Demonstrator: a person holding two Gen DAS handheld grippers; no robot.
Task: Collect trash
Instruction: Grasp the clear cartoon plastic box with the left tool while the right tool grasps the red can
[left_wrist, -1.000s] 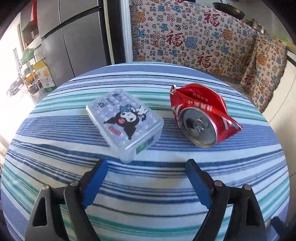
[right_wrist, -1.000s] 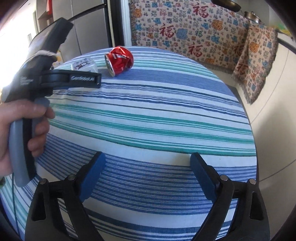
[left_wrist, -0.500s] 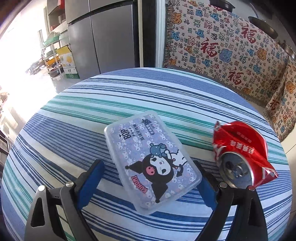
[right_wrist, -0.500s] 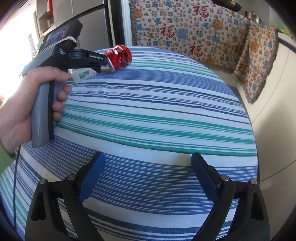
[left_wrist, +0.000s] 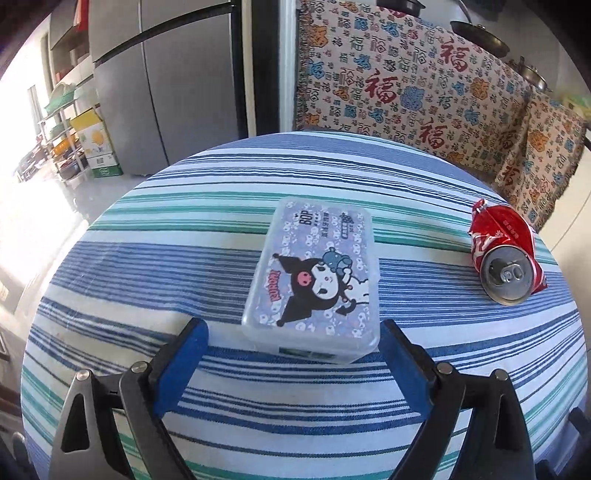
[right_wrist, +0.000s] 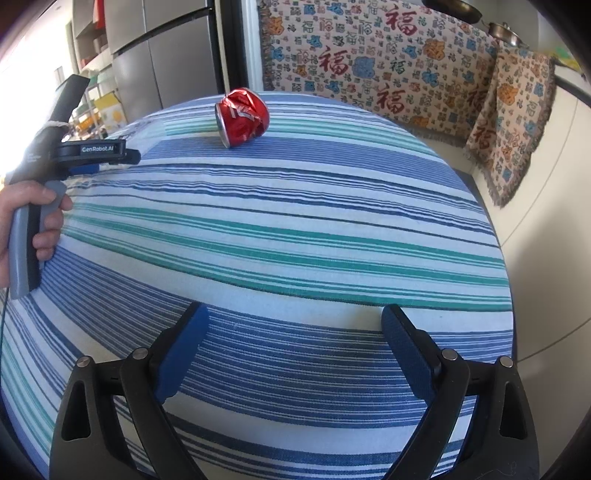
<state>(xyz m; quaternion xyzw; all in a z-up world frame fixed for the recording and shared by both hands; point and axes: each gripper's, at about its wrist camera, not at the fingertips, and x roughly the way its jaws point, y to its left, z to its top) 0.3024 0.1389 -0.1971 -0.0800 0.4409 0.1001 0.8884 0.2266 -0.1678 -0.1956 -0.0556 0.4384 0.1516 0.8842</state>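
Note:
A clear plastic box with a purple cartoon lid (left_wrist: 317, 280) lies on the striped round table (left_wrist: 184, 229). My left gripper (left_wrist: 295, 354) is open, its blue fingers just short of the box's near end, one to each side. A crushed red soda can (left_wrist: 502, 254) lies on its side to the right of the box; it also shows far across the table in the right wrist view (right_wrist: 242, 120). My right gripper (right_wrist: 293, 343) is open and empty over the near table edge. The left gripper's body (right_wrist: 74, 155) shows at left there, hiding the box.
A sofa with a patterned throw (left_wrist: 424, 92) stands behind the table. A grey fridge (left_wrist: 159, 92) and shelves with boxes (left_wrist: 74, 140) stand at the back left. The floor drops off beyond the table's right edge (right_wrist: 535, 277).
My left gripper has swung left and squared up on the box, which now lies lengthwise ahead of it. The can has shifted to the right edge. The right gripper has barely moved.

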